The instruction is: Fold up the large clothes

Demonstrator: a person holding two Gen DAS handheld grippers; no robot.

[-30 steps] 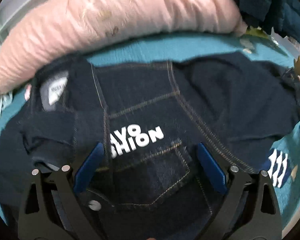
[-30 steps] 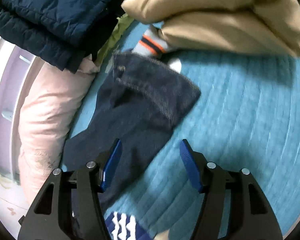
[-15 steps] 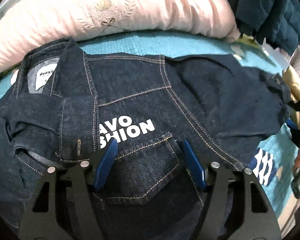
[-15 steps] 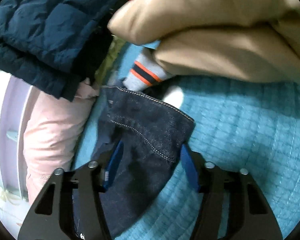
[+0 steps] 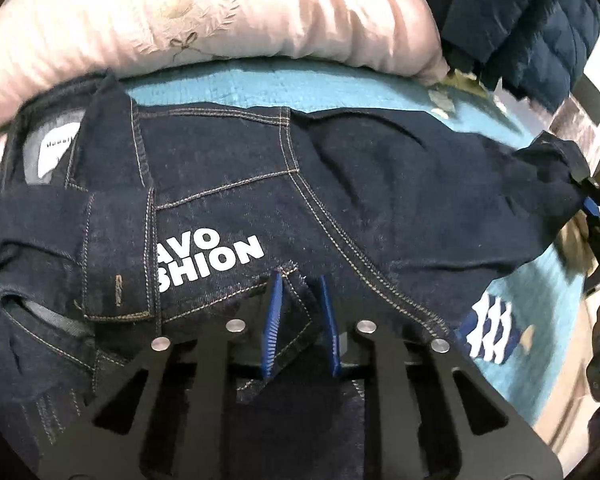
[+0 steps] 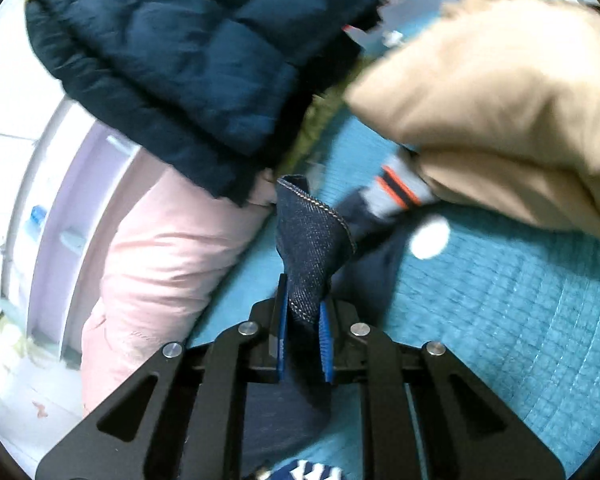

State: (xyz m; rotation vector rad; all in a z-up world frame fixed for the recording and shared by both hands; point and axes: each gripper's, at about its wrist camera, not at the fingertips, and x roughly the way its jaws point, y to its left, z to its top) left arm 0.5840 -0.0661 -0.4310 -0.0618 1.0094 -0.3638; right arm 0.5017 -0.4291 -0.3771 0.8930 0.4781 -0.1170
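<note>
A dark denim jacket (image 5: 340, 184) with white lettering lies spread on the teal bedspread (image 5: 260, 84). My left gripper (image 5: 300, 320) is shut on a fold of its chest pocket. My right gripper (image 6: 303, 334) is shut on the sleeve cuff (image 6: 310, 236), which stands up lifted between the blue pads. In the left wrist view the right gripper (image 5: 594, 206) shows at the far right, at the end of the sleeve.
A pink pillow (image 5: 204, 20) lies behind the jacket, also in the right wrist view (image 6: 156, 256). A navy puffer jacket (image 6: 188, 52) and a tan padded garment (image 6: 512, 108) lie at the sleeve end. A striped sock (image 6: 396, 196) and a navy-white cloth (image 5: 490, 328) lie nearby.
Both grippers have closed: the left on the pocket fold, the right on the sleeve cuff, which now stands lifted off the bedspread.
</note>
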